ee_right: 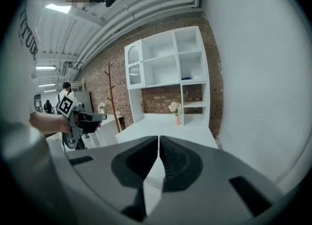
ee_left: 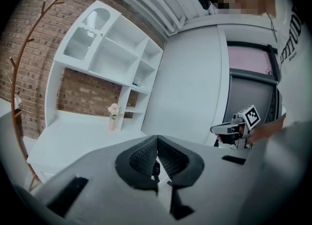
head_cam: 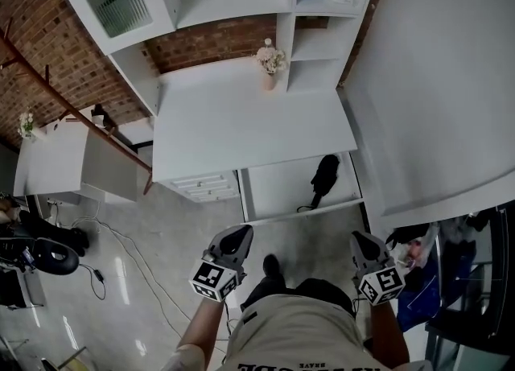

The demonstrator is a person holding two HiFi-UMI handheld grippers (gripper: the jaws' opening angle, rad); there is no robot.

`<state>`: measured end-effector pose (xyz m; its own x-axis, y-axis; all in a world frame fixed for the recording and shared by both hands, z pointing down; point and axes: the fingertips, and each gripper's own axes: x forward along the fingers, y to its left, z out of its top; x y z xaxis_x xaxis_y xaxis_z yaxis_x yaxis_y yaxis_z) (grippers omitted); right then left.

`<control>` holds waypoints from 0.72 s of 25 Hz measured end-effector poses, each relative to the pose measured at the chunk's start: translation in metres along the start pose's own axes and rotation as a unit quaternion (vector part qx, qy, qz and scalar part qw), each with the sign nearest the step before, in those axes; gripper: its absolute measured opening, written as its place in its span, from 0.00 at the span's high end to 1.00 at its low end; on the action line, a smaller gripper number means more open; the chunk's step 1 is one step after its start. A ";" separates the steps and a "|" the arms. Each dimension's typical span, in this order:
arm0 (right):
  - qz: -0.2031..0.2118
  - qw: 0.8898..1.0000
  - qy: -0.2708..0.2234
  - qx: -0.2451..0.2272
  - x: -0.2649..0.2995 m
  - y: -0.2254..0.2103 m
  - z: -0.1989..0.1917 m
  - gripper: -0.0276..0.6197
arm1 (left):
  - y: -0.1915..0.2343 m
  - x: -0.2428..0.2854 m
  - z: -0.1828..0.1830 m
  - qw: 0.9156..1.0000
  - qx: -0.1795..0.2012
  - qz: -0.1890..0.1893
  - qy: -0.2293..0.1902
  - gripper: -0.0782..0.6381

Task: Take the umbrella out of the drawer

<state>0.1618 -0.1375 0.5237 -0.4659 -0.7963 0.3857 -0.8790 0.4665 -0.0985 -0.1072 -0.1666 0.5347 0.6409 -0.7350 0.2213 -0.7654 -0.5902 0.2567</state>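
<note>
Tools, both clear of the furniture: left tool closed, nothing between its jaws; right tool closed, likewise empty; beyond them, black umbrella lies inside the open drawer, beneath the white surface.

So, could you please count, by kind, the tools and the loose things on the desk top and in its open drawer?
Tools: 2 (left tool, right tool)
Flower vase: 1
Black umbrella: 1
Total: 4
</note>
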 end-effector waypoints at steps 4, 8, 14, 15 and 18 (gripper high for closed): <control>0.003 1.000 0.013 -0.001 0.017 -0.001 0.000 0.91 | 0.009 0.002 -0.003 1.000 0.000 0.002 0.006 0.86; 0.010 1.000 0.029 0.008 0.033 -0.007 -0.003 0.91 | 0.015 0.004 -0.004 1.000 -0.006 0.010 0.007 0.86; 0.052 0.998 0.043 0.012 0.060 -0.015 -0.002 0.91 | 0.014 0.015 -0.003 0.999 -0.026 0.025 -0.003 0.86; 0.059 0.997 0.045 0.010 0.066 -0.019 -0.001 0.91 | 0.014 0.018 -0.002 0.999 -0.030 0.030 -0.005 0.86; 0.082 0.995 0.052 0.011 0.083 -0.033 0.002 0.91 | 0.015 0.027 -0.001 0.998 -0.035 0.052 -0.008 0.86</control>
<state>0.1517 -0.2199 0.5577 -0.5914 -0.6650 0.4560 -0.7943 0.5779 -0.1875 -0.1012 -0.1944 0.5451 0.5569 -0.7966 0.2351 -0.8214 -0.4863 0.2980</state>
